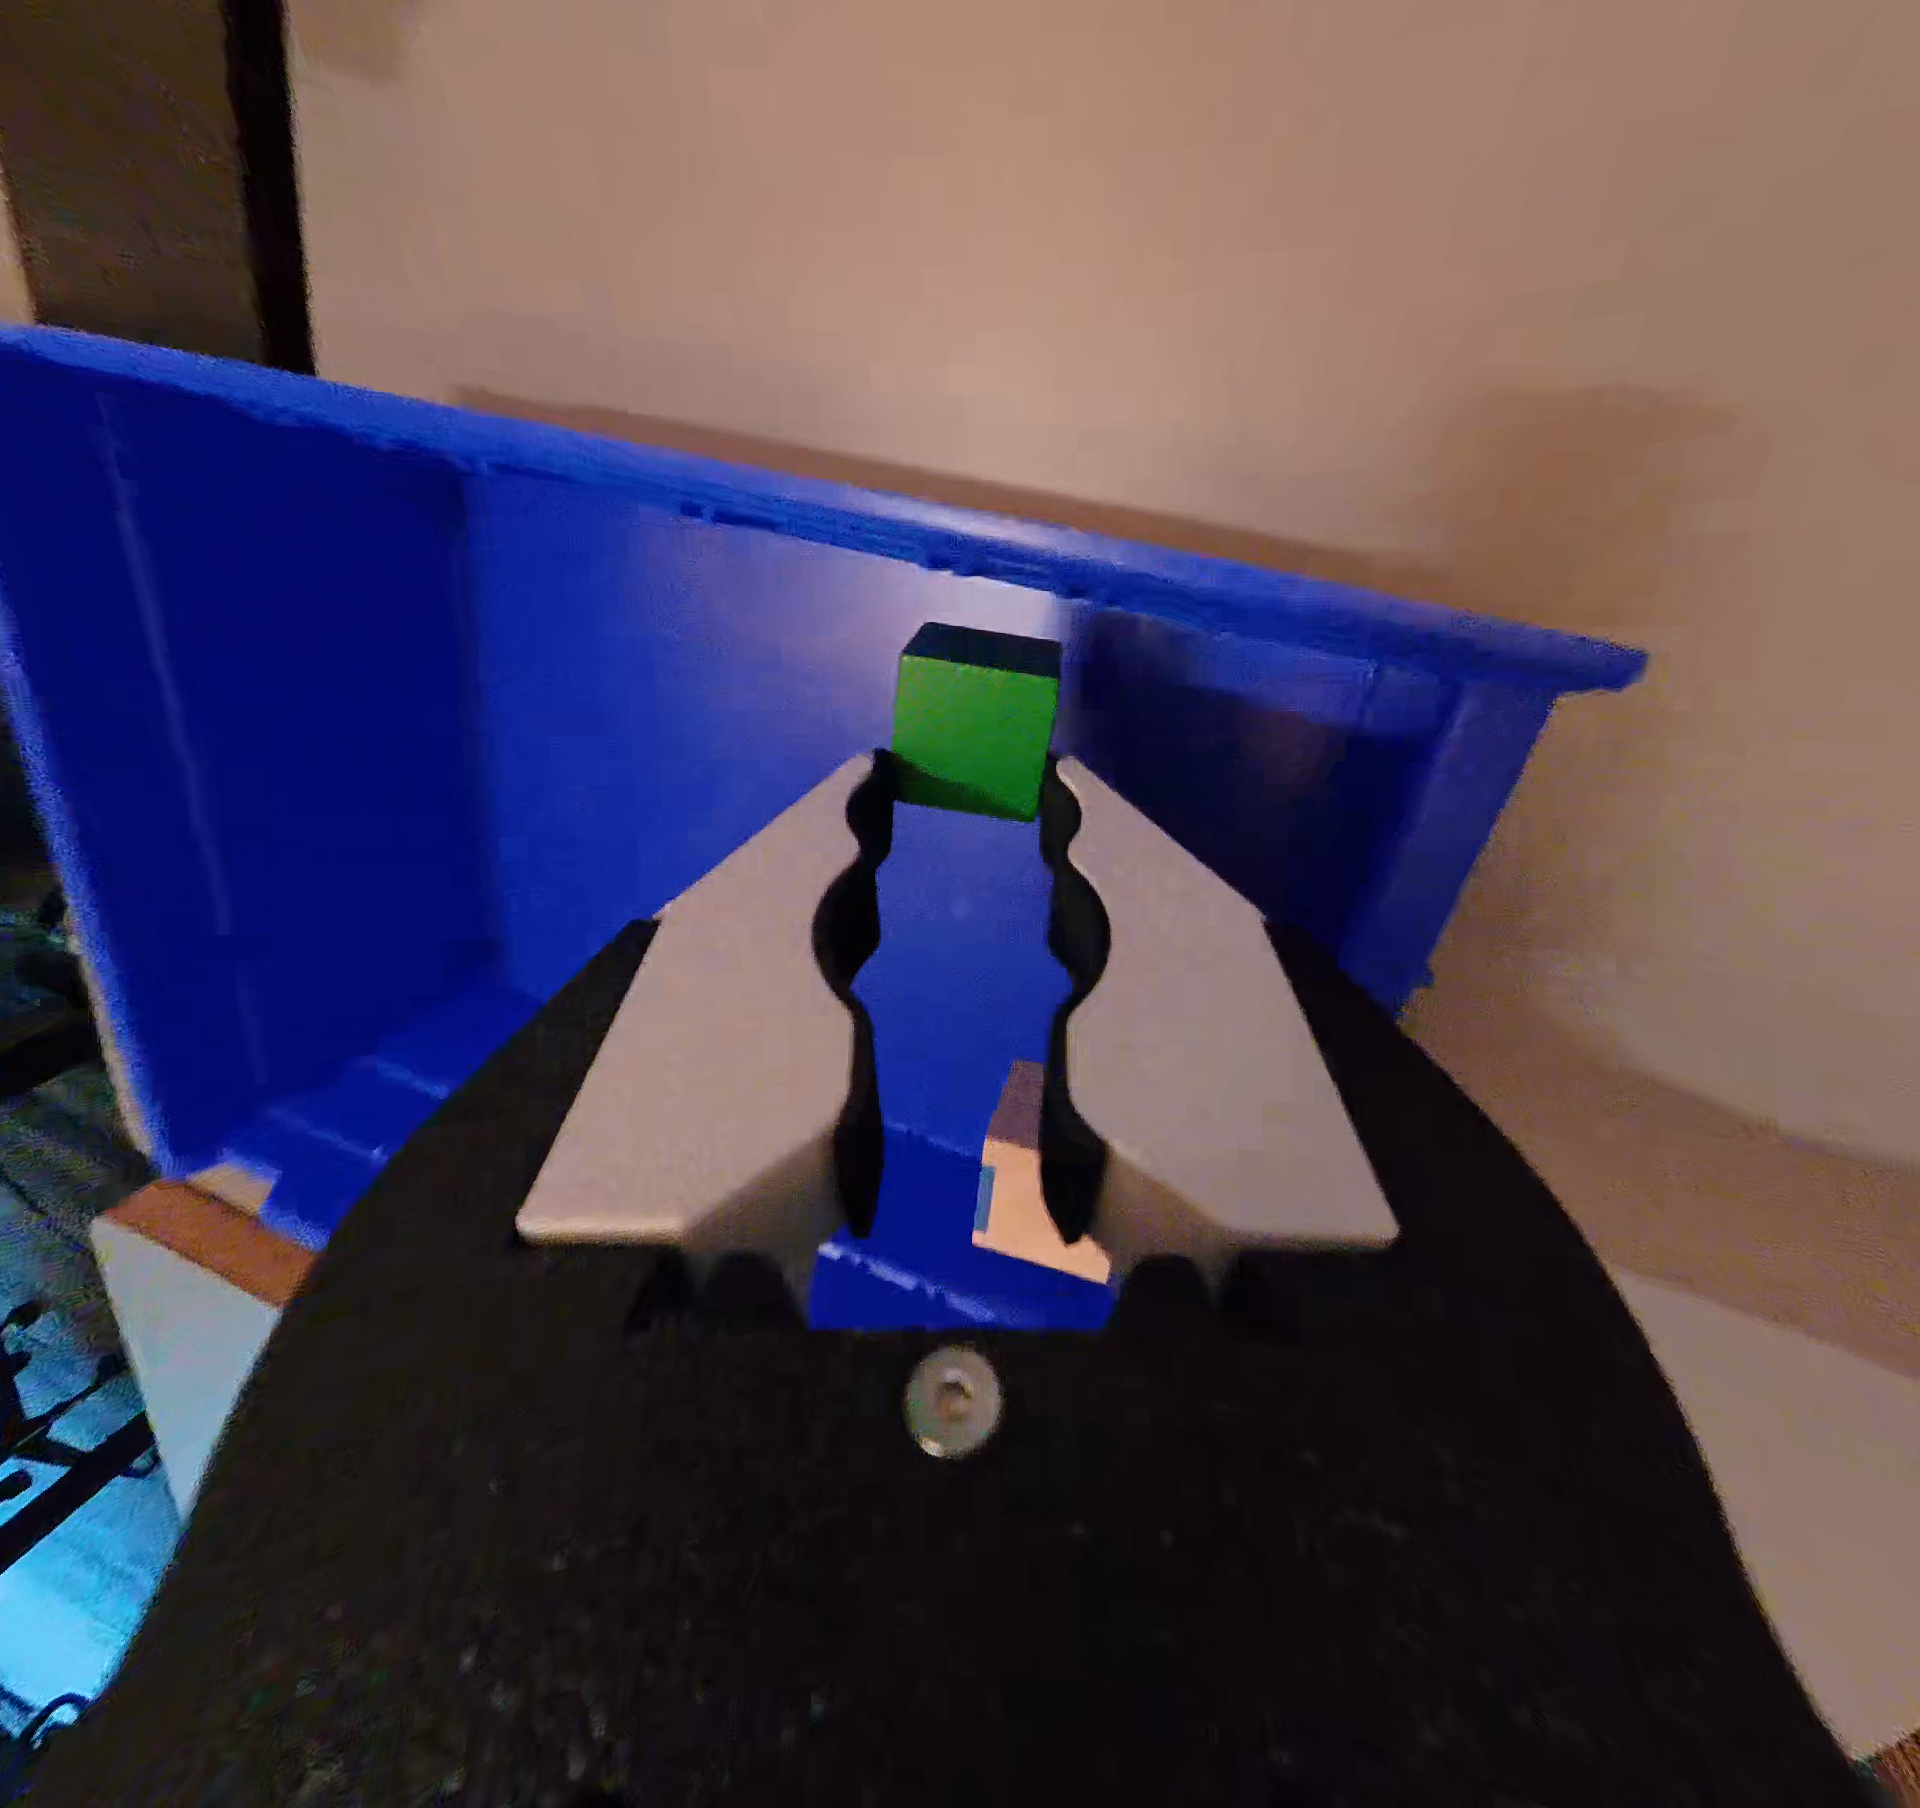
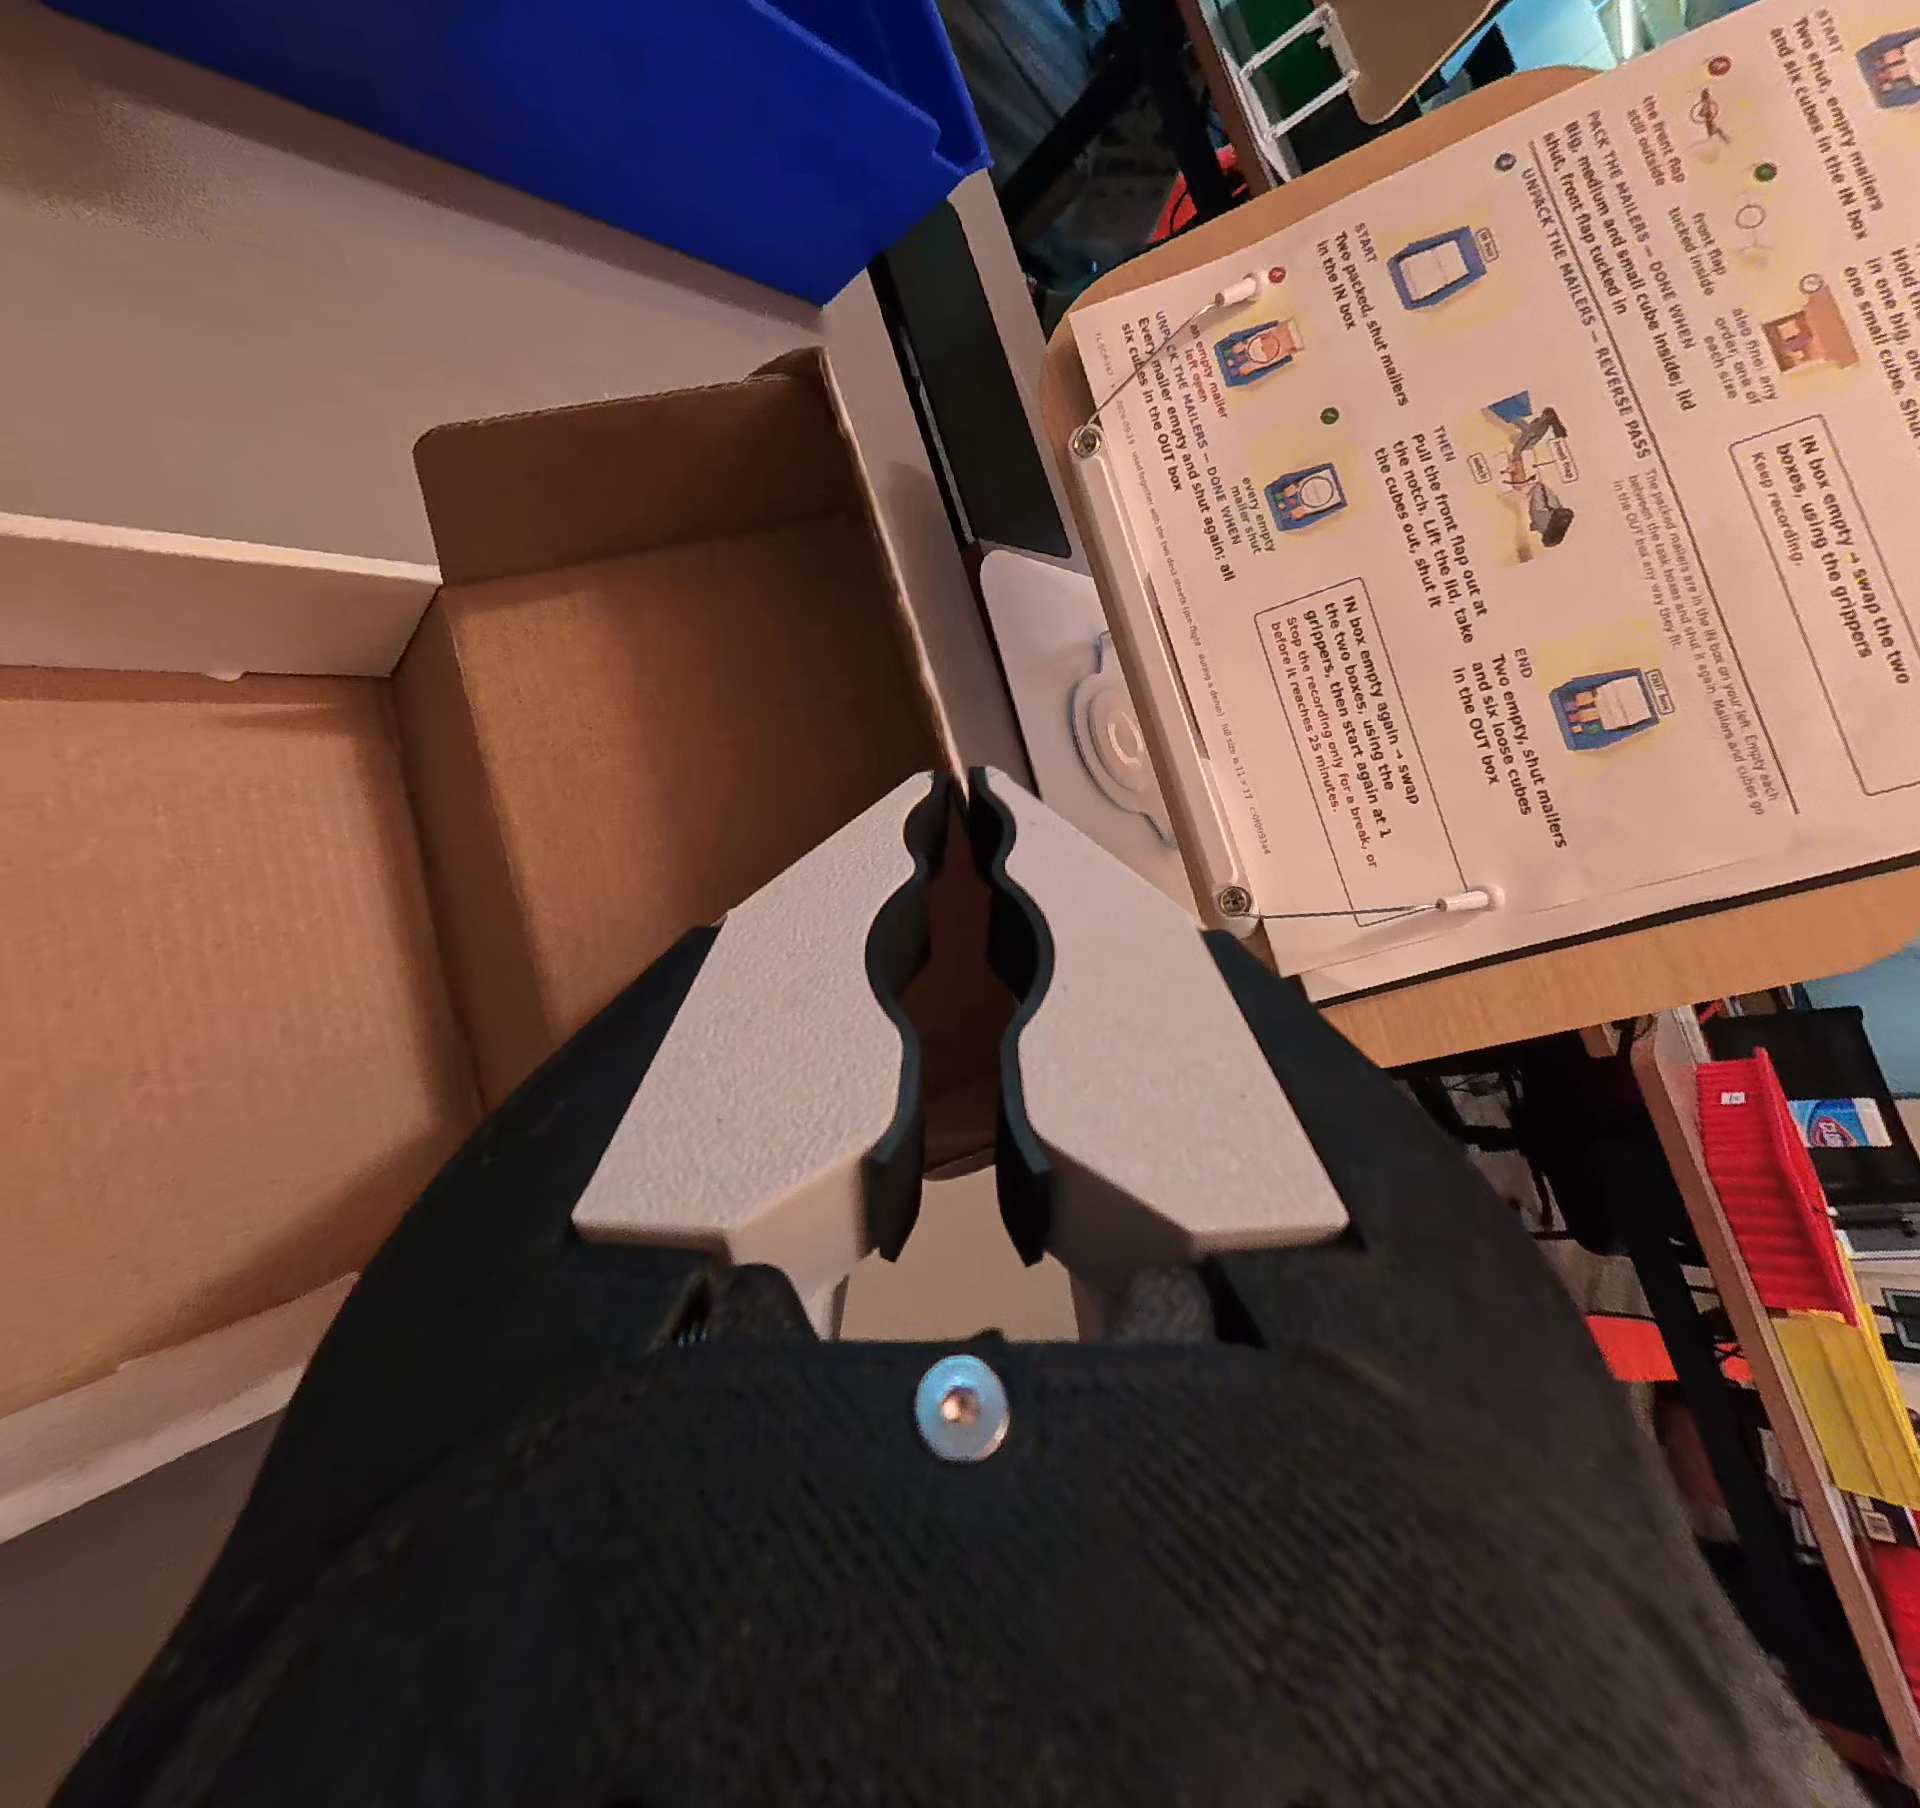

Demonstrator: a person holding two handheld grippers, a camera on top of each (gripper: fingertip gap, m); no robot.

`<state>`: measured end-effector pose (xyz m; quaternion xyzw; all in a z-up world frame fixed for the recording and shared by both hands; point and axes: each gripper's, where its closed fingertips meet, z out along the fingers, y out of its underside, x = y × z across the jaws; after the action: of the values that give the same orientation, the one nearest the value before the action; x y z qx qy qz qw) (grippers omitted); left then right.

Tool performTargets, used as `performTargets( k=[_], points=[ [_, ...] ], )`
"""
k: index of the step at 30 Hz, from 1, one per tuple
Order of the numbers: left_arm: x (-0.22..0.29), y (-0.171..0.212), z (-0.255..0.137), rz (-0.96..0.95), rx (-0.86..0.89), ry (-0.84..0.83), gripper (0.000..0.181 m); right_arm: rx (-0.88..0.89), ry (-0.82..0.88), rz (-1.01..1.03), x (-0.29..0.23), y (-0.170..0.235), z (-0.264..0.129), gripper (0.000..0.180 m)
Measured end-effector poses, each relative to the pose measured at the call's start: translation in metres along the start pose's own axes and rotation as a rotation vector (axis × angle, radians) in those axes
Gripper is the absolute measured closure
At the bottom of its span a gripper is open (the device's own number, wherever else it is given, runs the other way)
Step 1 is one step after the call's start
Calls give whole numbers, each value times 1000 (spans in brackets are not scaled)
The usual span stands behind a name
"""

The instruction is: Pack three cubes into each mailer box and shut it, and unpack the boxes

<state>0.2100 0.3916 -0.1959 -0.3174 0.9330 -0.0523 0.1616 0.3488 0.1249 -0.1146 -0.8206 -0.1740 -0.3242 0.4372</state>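
Observation:
In the left wrist view my left gripper (image 1: 966,771) is shut on a green cube (image 1: 977,719), pinched at the fingertips and held in front of the inner wall of a blue bin (image 1: 312,719). A small pale tan piece (image 1: 1023,1166) shows low between the fingers; I cannot tell what it is. In the right wrist view my right gripper (image 2: 958,792) is shut on the edge of a side flap (image 2: 675,667) of an open brown mailer box (image 2: 208,927) with white outer faces. The part of the box's inside that I see holds nothing.
A blue bin (image 2: 520,44) stands on the white table (image 2: 208,304) beyond the mailer. A printed sheet (image 2: 1558,511) lies on a wooden board to the right, past the table edge. Shelves with red and yellow items (image 2: 1787,1239) are at the lower right.

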Motion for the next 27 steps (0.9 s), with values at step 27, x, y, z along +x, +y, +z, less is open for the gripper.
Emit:
performTargets(
  k=[27],
  points=[
    [145, -216, 36, 21, -17, 92, 156, 154, -52, 179, -1, -13, 9, 177]
  ],
)
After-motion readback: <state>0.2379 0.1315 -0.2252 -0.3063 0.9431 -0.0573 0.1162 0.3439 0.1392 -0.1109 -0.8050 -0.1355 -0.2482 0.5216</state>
